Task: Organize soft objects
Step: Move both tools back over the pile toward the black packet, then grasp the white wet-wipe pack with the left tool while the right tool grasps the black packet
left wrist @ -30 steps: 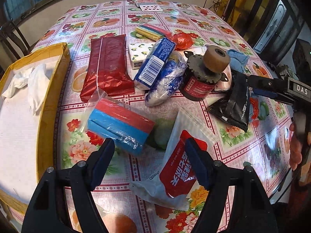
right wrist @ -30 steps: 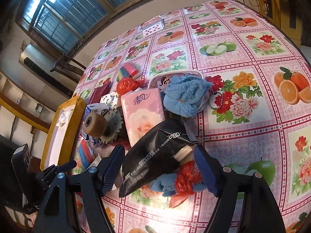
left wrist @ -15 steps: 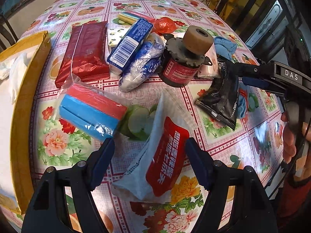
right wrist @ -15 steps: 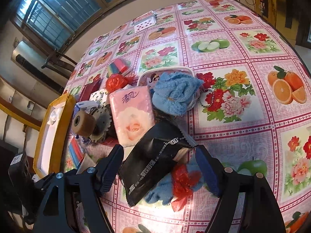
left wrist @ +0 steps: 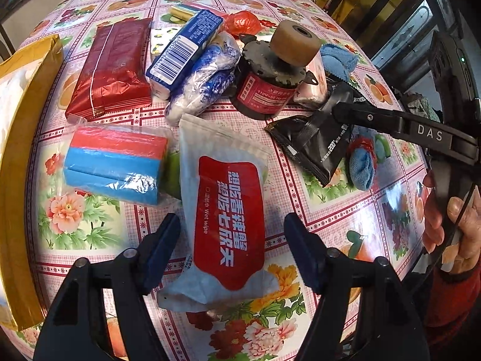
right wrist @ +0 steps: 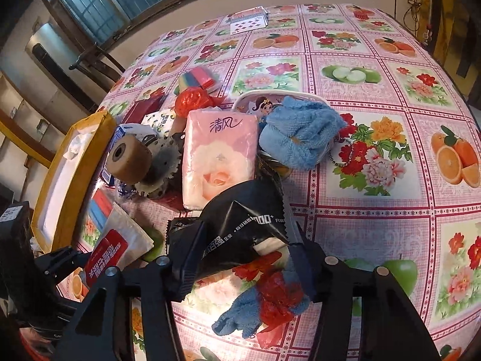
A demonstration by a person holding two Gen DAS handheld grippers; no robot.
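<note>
A white wet wipe pack (left wrist: 228, 210) with a red label lies flat on the flowered tablecloth (left wrist: 345, 210). My left gripper (left wrist: 231, 240) is open, one finger on each side of the pack's near half. A black foil packet (right wrist: 243, 228) lies crumpled between the fingers of my right gripper (right wrist: 245, 258), which is open and straddles it. The left wrist view shows the right gripper (left wrist: 342, 111) from the side, reaching over that black packet (left wrist: 315, 144). A hand (left wrist: 457, 225) holds it.
A yellow box (left wrist: 18, 180) lined in white stands at the left table edge. Bagged sponges (left wrist: 114, 165), a red tissue pack (left wrist: 111, 66), a red motor with a brown roller (left wrist: 270, 90), a pink tissue pack (right wrist: 219, 156) and blue cloths (right wrist: 300, 132) crowd the middle.
My left gripper has moved right and forward, so the wet wipe pack now sits between its fingers. My right gripper has come down closer around the black packet.
</note>
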